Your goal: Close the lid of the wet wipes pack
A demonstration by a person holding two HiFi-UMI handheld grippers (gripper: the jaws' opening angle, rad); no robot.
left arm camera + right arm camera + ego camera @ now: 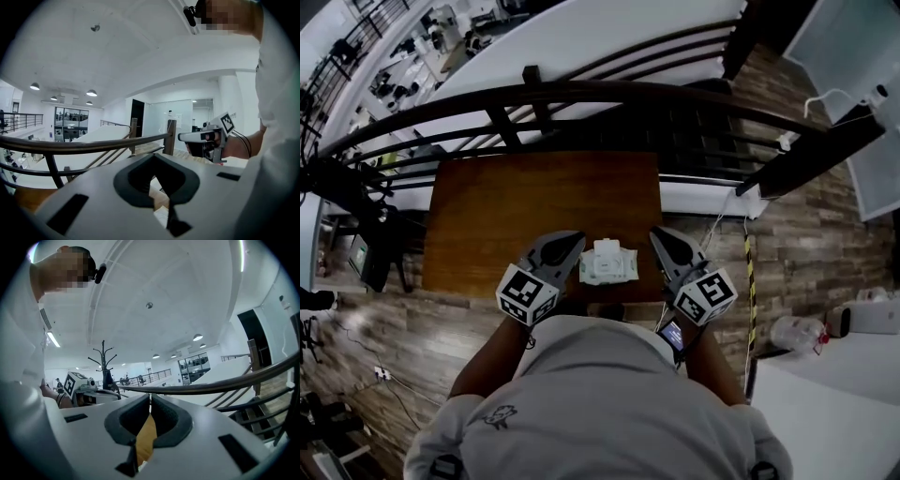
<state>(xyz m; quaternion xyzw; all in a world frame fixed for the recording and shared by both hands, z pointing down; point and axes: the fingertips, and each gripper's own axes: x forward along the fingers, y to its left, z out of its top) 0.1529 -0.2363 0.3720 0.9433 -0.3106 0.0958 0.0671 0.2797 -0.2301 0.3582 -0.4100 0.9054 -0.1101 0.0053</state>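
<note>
- Wet wipes pack (607,265) lies at the wooden table's (534,206) near edge, between the two claws.
- Left gripper (577,238): jaws pressed together, empty.
- Right gripper (657,233): jaws pressed together, empty.

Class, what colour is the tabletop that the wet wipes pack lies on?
Reddish-brown wood. The tabletop under the wet wipes pack shows best in the head view.

The wooden table (506,206) lay bare beyond and to the left of the wet wipes pack (607,262), so there was open room on that side. The pack sat at the near edge. The left gripper (575,242) and the right gripper (660,236) flanked it, each just beside it with a narrow gap. A dark railing (581,94) stood past the table's far edge, and the person's torso (600,394) closed off the near side.
</note>
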